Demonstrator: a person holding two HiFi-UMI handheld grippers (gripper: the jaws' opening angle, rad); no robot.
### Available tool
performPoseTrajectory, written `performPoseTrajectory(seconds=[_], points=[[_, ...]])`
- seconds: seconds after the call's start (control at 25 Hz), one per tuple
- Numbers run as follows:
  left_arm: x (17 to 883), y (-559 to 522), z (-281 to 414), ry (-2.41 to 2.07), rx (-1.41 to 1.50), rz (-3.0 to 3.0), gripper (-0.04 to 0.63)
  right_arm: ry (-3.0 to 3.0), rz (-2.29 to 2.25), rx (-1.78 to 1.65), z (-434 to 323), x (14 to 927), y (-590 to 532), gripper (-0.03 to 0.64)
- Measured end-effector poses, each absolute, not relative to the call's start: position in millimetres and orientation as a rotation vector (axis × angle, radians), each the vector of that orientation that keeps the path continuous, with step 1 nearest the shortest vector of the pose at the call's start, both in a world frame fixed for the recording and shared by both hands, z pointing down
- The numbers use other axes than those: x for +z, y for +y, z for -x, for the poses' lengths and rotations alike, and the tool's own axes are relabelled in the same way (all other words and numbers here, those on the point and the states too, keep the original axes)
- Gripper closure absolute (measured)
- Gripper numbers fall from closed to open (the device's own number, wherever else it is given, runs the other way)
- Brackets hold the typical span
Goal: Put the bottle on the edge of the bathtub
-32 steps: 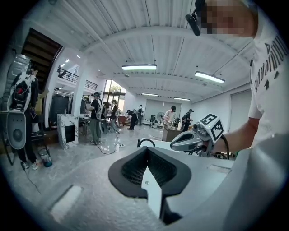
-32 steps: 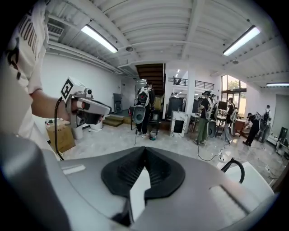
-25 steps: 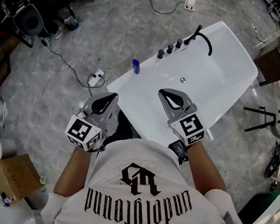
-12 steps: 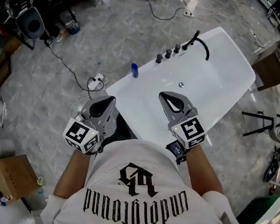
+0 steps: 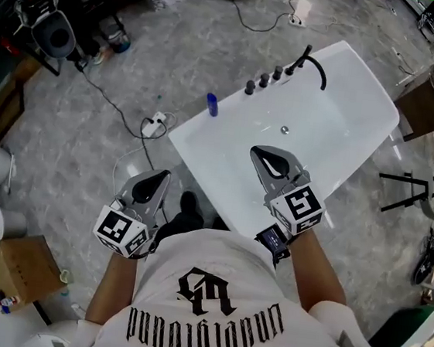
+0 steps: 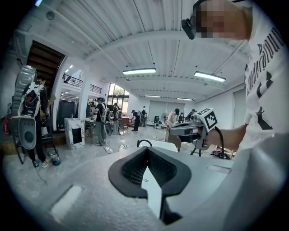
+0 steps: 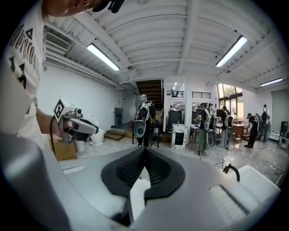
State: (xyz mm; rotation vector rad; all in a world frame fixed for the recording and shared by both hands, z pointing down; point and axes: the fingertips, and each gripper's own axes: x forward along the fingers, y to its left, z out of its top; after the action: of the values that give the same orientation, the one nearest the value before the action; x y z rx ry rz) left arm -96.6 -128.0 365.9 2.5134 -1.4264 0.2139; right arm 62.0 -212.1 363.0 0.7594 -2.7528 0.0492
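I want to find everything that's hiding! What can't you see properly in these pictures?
- bottle: head view, too small to read its label; neither gripper view shows it.
- bathtub: head view, near end hidden by the right gripper and shirt; right gripper view, mostly behind that gripper's body.

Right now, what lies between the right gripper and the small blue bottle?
Only bare white bathtub: in the head view, the stretch from the right gripper to the small blue bottle crosses just the tub's inside and rim.
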Motion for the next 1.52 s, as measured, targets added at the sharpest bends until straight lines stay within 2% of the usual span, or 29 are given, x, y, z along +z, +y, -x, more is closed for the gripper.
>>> performPoseTrajectory(seconds=[0.48,1.16,1.52], points=[[355.9,-77.5,110.9,-1.336,0.21,-2.565,0.589,-2.744,-0.819,0.058,-40.6,358.4,-158.6,0.615],[339.3,53.0,215.6,-1.263,0.122,-2.697,0.589,-2.672,-0.898,-0.079,46.7,329.2,-0.5,0.615],[339.4,103.0,224.8,-1.238,0.105,-2.715,0.589,-2.653,-0.887,-0.096,53.1,328.8,66.6,0.615]])
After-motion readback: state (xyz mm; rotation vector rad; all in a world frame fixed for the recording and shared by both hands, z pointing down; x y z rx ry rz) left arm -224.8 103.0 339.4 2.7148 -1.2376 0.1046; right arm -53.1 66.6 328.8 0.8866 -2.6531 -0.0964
